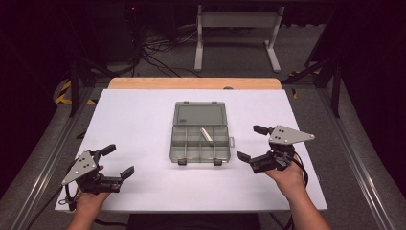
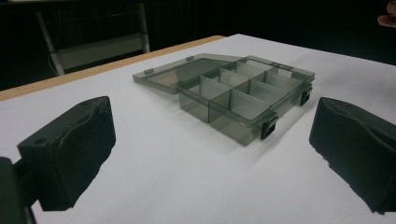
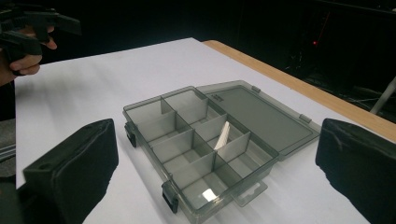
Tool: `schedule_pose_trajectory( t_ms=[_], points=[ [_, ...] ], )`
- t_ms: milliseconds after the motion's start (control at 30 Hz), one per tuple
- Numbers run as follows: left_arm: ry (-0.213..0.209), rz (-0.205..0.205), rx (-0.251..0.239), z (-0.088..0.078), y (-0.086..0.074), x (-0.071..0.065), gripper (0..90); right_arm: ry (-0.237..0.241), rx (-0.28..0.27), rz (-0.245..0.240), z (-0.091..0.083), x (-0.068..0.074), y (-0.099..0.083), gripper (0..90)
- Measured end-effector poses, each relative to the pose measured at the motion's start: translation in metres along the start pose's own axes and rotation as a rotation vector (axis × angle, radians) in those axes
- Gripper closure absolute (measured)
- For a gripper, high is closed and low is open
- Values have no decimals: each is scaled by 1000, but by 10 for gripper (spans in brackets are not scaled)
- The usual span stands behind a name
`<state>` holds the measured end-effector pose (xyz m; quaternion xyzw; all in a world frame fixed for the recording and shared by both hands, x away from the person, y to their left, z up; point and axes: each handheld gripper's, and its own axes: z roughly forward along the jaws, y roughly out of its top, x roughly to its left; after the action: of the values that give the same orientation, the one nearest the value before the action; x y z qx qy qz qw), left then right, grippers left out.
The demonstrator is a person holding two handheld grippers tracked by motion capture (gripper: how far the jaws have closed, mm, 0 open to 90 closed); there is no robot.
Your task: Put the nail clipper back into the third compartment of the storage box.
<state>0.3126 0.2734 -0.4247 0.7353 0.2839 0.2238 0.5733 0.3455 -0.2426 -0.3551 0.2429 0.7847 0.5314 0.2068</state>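
Surroundings of the white-topped bench

The white-topped bench (image 1: 139, 120) has a pale wooden strip (image 1: 191, 83) along its far edge. Beyond that edge, on the grey floor (image 1: 239, 52), stands a light grey metal frame with two feet (image 1: 237, 28), and a tangle of black cables (image 1: 158, 52) lies to its left. Yellow-and-black striped tape (image 1: 62, 92) marks the floor off the bench's far left corner.

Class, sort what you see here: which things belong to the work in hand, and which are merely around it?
Part of the work:
- compartment box, lid open flat
- small white piece in one compartment
- left gripper, open
- right gripper, open

Merely around:
- white table
- metal frame behind
- floor cables
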Motion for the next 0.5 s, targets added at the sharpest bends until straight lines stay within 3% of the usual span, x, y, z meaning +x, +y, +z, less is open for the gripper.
schedule_pose_trajectory(
  t_ms=[267, 500],
  points=[
    [1, -7, -7, 0, 0, 0, 12, -20, -34, -2, -6, 4, -21, 0],
    [0, -5, -12, -1, 0, 0, 11, -11, -96, 14, -9, 8, -39, 0]
  ],
)
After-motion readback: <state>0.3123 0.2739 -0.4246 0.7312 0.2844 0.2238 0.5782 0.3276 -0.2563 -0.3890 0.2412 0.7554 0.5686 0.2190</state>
